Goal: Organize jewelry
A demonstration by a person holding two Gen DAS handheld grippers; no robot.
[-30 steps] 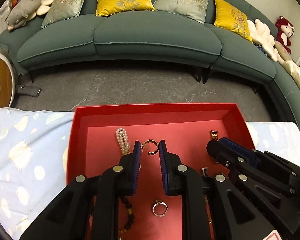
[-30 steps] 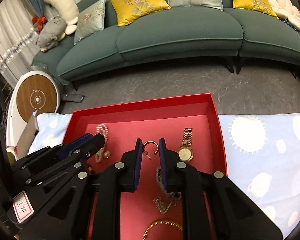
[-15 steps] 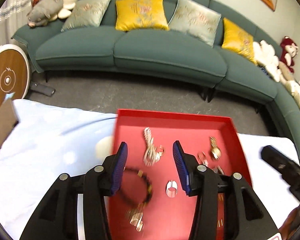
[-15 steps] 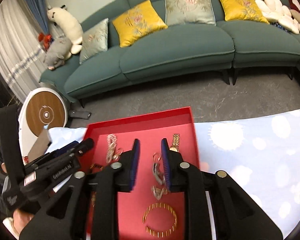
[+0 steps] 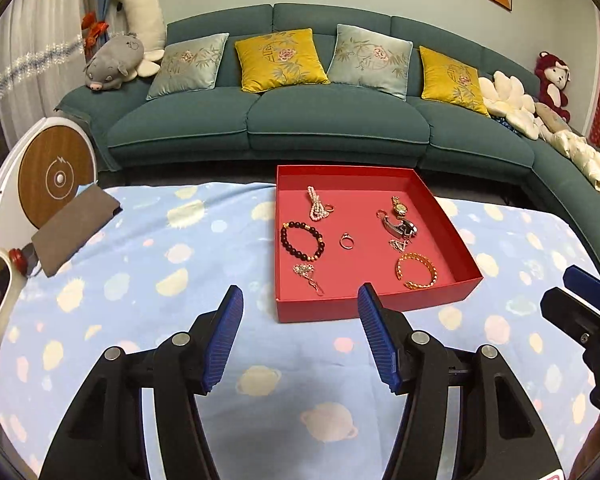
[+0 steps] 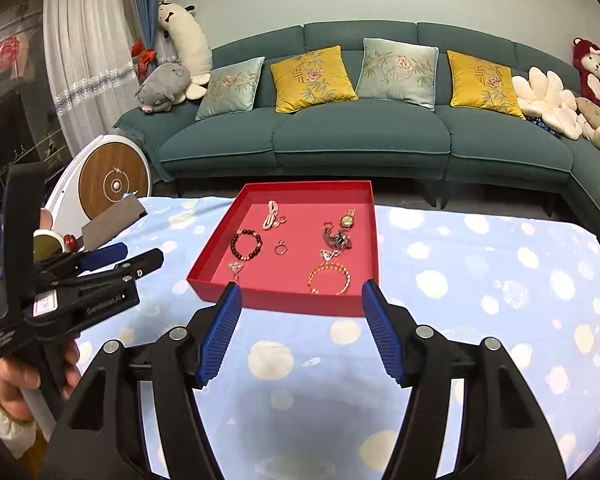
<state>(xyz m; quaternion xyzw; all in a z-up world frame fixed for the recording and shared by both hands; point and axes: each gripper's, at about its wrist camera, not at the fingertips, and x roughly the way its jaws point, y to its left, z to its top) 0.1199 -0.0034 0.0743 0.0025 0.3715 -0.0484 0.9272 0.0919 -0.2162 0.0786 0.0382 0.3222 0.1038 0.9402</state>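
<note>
Both grippers have pulled back from the shallow red cardboard tray point(image 5: 456, 240), their jaws just opening. The left gripper point(image 5: 300, 336) and right gripper point(image 6: 300, 330) now gape wide and empty over the blue planet-print cloth point(image 5: 140, 280). All jewelry lies in the tray: dark beaded bracelet point(image 5: 302, 241), pearl strand point(image 5: 315, 208), gold chain bracelet point(image 5: 416, 271), small ring point(image 5: 346, 241), probably a watch point(image 5: 399, 209). Sorting looks finished.

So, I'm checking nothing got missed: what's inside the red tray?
The red tray holds a pearl strand, dark bead bracelet, ring, gold watch, gold bangle. The tangled silver pieces are unclear.
</note>
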